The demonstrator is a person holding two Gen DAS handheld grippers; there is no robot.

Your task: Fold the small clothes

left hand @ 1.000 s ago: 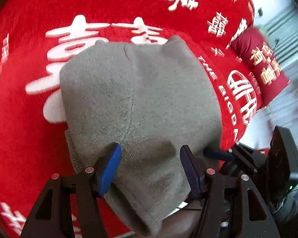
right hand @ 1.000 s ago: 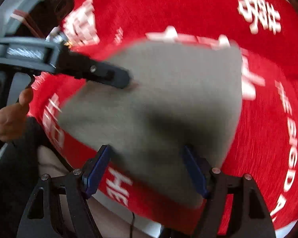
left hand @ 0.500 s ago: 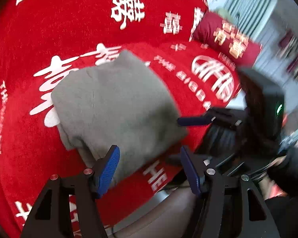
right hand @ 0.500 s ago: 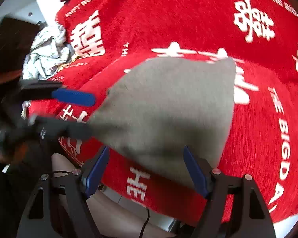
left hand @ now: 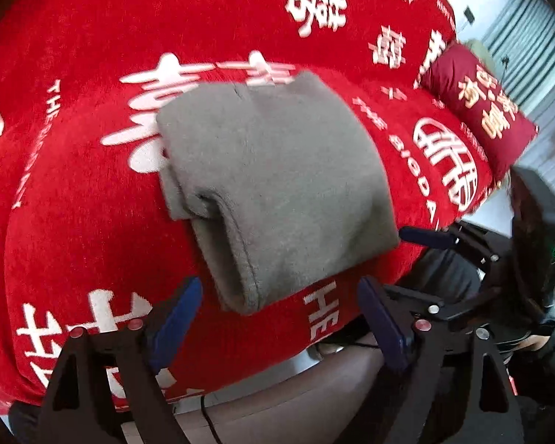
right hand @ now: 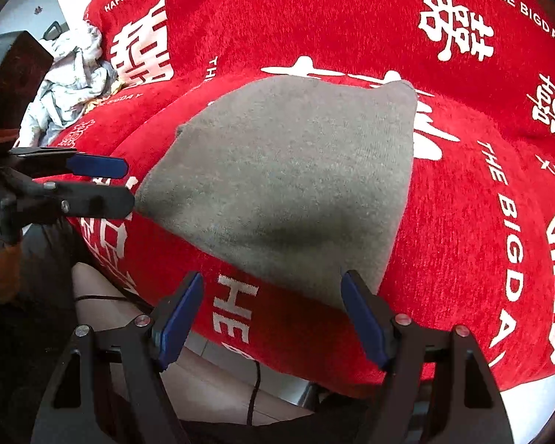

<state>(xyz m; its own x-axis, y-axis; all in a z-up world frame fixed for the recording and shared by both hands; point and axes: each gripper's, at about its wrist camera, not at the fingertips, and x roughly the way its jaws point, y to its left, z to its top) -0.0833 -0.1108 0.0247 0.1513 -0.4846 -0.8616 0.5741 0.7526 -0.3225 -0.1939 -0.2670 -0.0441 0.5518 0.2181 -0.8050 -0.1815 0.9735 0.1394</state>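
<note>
The grey knit garment (left hand: 277,177) lies folded on the red cloth-covered table (left hand: 92,222), near its front edge, its thick layered fold edge turned toward the left gripper (left hand: 281,329). It sits just ahead of that gripper, a little above the gap between the blue pads, apart from them. The left jaws have just been opening and now stand wide, with nothing between them. The right gripper (right hand: 273,318) is also spread wide and empty; in its view the garment (right hand: 296,185) runs away from it, its near corner just ahead of the right-hand pad. Both hands seem about equally near.
</note>
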